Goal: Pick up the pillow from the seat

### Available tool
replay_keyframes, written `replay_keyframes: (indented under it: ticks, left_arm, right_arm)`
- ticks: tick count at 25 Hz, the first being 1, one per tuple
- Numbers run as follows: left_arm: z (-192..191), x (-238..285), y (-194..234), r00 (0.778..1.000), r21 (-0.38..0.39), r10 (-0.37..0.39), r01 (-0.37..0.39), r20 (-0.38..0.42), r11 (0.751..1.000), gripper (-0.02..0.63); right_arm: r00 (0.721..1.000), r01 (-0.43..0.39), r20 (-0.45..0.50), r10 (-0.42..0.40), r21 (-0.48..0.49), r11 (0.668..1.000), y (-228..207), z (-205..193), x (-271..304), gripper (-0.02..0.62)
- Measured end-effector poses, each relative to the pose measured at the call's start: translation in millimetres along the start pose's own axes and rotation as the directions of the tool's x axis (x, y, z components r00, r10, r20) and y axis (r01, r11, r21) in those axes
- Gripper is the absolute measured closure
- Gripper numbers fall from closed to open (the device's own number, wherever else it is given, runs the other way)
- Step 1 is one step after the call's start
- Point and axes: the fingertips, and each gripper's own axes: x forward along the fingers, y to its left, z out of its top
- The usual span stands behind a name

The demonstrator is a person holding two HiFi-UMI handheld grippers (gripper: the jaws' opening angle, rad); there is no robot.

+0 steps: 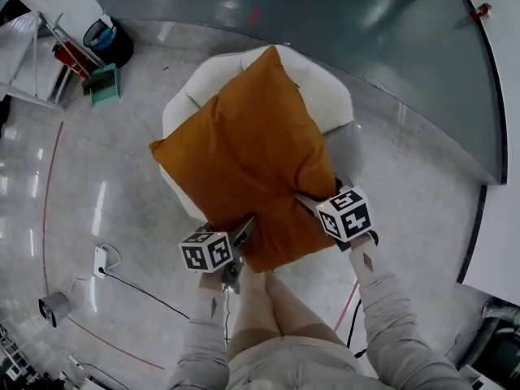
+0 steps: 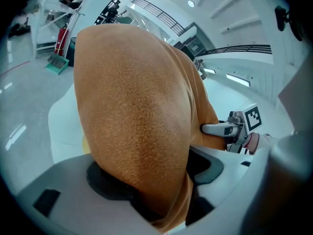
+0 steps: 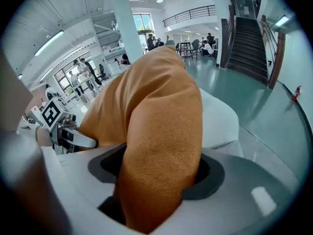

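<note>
Two grips share the load: the left gripper (image 1: 242, 232) at the pillow's (image 1: 244, 153) seven o'clock corner and the right gripper (image 1: 310, 205) at five o'clock. Each has its jaws partly spread and pinching bunched orange fabric, so the pillow hangs level over the white seat (image 1: 329, 96).

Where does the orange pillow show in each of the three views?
Head view: pillow, centre, over the white seat, near edge in left gripper and right gripper.
Left gripper view: pillow fills the centre, clamped between the jaws; seat at left.
Right gripper view: pillow centre, clamped between the jaws; seat at right.
Shared landmark: the white seat.
</note>
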Motion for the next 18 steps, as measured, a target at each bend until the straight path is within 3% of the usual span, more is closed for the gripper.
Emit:
replay_keyframes:
  ticks: [18]
  left_arm:
    - [9.9, -94.2, -99.6, 0.998, 0.109, 0.011, -0.018, 0.063, 0.994, 0.276]
  right_arm:
    - [0.991, 0.014, 0.137, -0.011, -0.021, 1.000, 44.9, 22.1, -129.6, 0.276]
